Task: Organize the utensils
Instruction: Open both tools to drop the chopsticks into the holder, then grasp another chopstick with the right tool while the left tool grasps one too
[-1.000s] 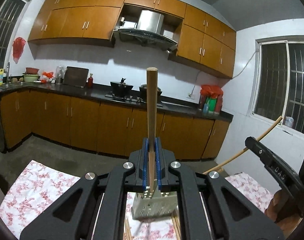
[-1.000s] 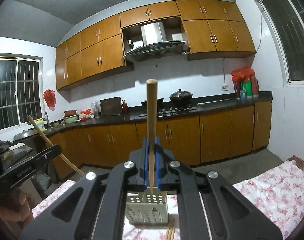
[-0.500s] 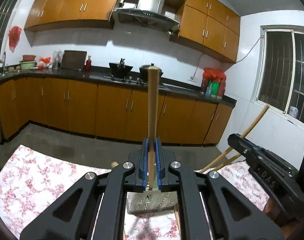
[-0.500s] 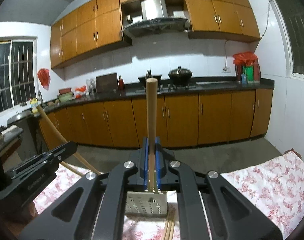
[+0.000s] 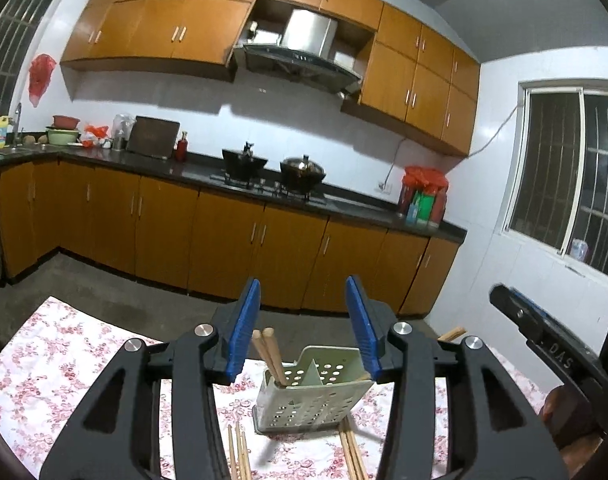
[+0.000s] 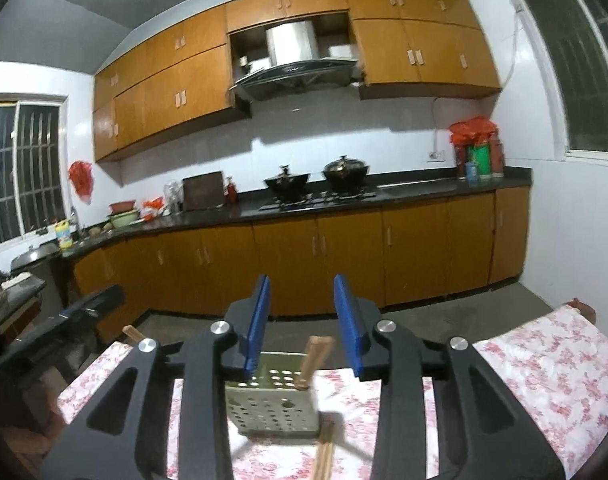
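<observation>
A perforated metal utensil holder [image 5: 312,398] stands on the flowered tablecloth [image 5: 60,364]. My left gripper [image 5: 306,326] hovers just above and in front of it. Its jaws are opening, and the blue pads [image 5: 246,326] touch nothing. Two wooden chopsticks [image 5: 269,350] lean in the holder's left corner below the pads. In the right wrist view my right gripper [image 6: 304,320] is over the same holder [image 6: 274,402]. Its jaws are opening too, and chopsticks [image 6: 314,356] stand loose in the holder under them. Each gripper shows at the edge of the other's view.
More chopsticks lie on the cloth beside the holder [image 5: 238,456] [image 5: 352,452] [image 6: 325,456]. A stick end [image 5: 452,334] pokes out behind my left gripper's right finger. Beyond the table's far edge are a bare floor and orange kitchen cabinets [image 5: 224,240].
Both grippers were shut on upright chopsticks a second ago. They sank toward the holder, the jaws parted, and the chopsticks dropped into it.
</observation>
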### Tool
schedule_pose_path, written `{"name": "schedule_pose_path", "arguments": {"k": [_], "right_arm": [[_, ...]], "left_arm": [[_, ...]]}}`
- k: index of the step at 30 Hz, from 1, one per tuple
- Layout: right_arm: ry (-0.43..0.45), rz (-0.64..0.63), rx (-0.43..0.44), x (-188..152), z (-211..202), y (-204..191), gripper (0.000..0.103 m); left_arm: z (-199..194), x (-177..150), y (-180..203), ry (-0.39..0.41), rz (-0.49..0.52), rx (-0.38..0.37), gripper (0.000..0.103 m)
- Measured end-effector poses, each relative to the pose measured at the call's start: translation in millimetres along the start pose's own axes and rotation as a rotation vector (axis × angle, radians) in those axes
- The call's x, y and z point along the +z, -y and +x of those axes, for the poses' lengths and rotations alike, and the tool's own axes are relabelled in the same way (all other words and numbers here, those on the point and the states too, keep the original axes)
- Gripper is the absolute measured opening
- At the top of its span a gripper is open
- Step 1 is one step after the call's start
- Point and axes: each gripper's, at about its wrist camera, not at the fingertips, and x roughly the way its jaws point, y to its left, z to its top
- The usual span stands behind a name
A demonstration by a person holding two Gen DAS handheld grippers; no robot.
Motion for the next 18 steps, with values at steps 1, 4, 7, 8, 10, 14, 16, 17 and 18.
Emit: {"name": "schedule_pose_path", "arguments": {"k": [1,4,7,8,10,14,16,17,18], "right_arm": [[-0.007,0.01,-0.024,-4.1,-4.3,8.1,0.034],[-0.068,0.036,-0.098,-23.7,-6.1,33.2,0.035],[-0.206,0.084,-0.144,-57.4,7.9,59.8,0.035],[-0.265,0.099,-0.156,-72.5,14.5,66.9,0.034],[-0.384,0.118,-0.157,-101.2,28.5,74.4,0.033],[-0.584,0.138,-0.075,-161.9,45.1,70.1,0.02],[-0.648,0.136,-0.027,-185.8,47.6,61.3,0.018],[-0.669,0.124,-0.008,-194.3,47.4,55.2,0.017],[-0.681,0.112,0.005,-201.1,46.0,50.6,0.017]], "left_arm": [[-5.3,-0.3,-1.6,0.008,-0.001,0.003,0.047],[-27.8,-8.2,-13.1,0.03,0.002,0.048,0.049],[-35.4,-27.2,-28.5,-0.015,0.007,0.117,0.049],[-33.9,-39.0,-36.1,-0.055,0.007,0.147,0.049],[-27.3,-57.4,-47.2,-0.13,-0.003,0.176,0.049],[-8.7,-107.5,-68.2,-0.326,-0.028,0.218,0.047],[-3.9,-125.6,-70.8,-0.388,-0.021,0.219,0.041],[-0.4,-136.1,-71.3,-0.428,-0.014,0.216,0.04],[0.8,-142.2,-71.5,-0.447,-0.009,0.213,0.038]]}}
